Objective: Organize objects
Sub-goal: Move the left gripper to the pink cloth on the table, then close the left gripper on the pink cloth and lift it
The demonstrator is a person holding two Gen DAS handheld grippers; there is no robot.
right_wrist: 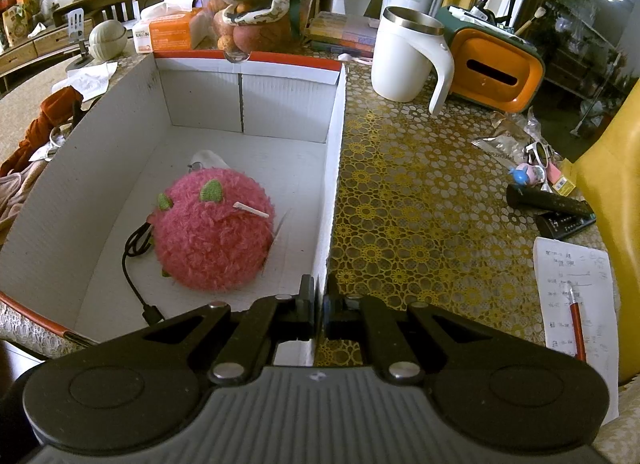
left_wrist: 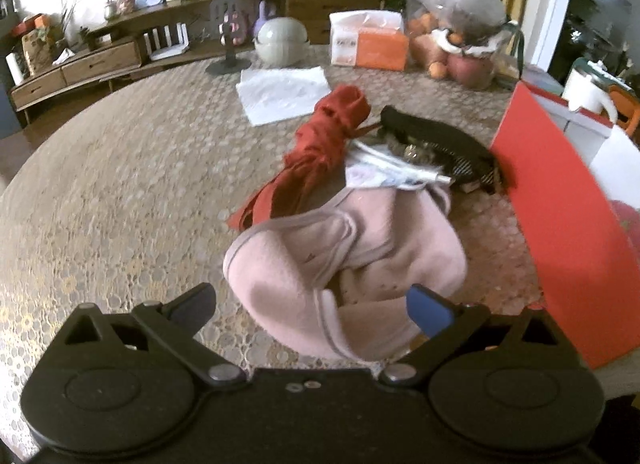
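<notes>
In the left wrist view, the left gripper (left_wrist: pixel 312 306) is seen spread wide over a crumpled pink cloth (left_wrist: pixel 348 260) that lies on the lace-patterned desk (left_wrist: pixel 120 192). The cloth sits between the fingers, but nothing is gripped; whether the blue pad on the right touches the fabric cannot be told. Just beyond the pink cloth a rolled red cloth (left_wrist: pixel 320 136) is laid, and beside it a white cable (left_wrist: pixel 396 166) and a dark pouch-like item (left_wrist: pixel 436 144) — its exact kind cannot be made out. The red outer wall of a cardboard box (left_wrist: pixel 560 204) is seen at the right edge. Farther back, a white napkin (left_wrist: pixel 280 92) and an orange tissue pack (left_wrist: pixel 372 44) are set on the desk.

In the right wrist view, the right gripper (right_wrist: pixel 320 306) is closed on the box's white right-hand wall (right_wrist: pixel 336 168), which is pinched at its top edge between the two fingers. Inside the box a fluffy pink plush ball (right_wrist: pixel 212 232) with green ears is placed, with a black cable (right_wrist: pixel 136 264) beside it. To the right of the box — on the desk — a white mug (right_wrist: pixel 404 56), an orange tissue holder (right_wrist: pixel 496 68), a black remote (right_wrist: pixel 548 200) and a written note (right_wrist: pixel 576 296) with a red pen are seen.
</notes>
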